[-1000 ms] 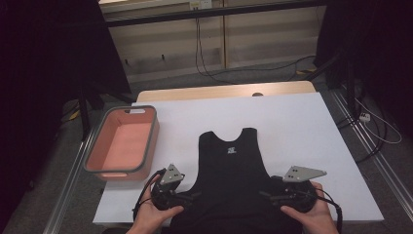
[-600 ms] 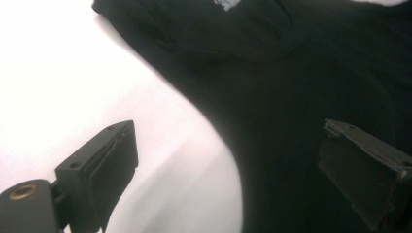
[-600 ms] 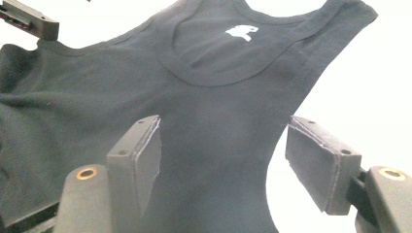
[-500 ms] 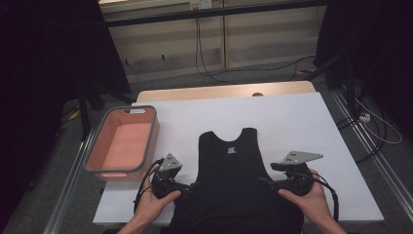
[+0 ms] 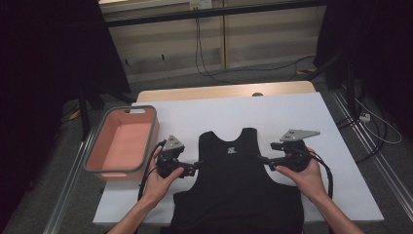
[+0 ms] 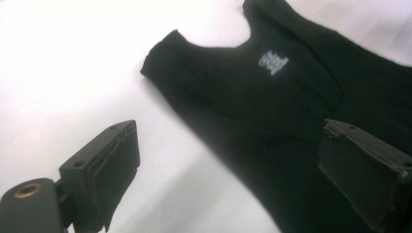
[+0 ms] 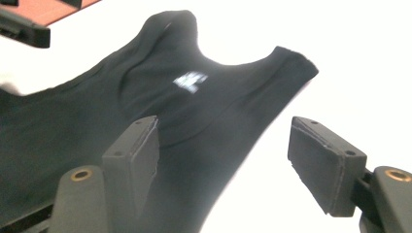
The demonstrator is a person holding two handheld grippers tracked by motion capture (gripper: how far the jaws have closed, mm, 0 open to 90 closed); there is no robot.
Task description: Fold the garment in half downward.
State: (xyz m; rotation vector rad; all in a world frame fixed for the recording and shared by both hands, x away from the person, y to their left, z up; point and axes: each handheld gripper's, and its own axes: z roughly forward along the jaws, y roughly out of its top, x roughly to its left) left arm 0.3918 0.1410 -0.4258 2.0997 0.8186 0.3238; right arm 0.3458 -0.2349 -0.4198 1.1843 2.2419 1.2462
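Near the front edge of the white table (image 5: 292,109) a black vest (image 5: 237,185) lies flat, its neckline and two shoulder straps towards the far edge and its hem reaching past the front edge. A small pale logo (image 6: 273,62) sits just below the neckline. The left gripper (image 5: 194,167) is held level just beside the vest's left armhole, its jaws spread wide over the bare tabletop and the armhole edge, pinching nothing. The right gripper (image 5: 263,159) is held level at the right armhole, its jaws also apart with the vest's side below them and no cloth between the pads; they have just been opening. A pink tub (image 5: 95,151) with a grey rim stands at the table's left edge, well apart from the vest.
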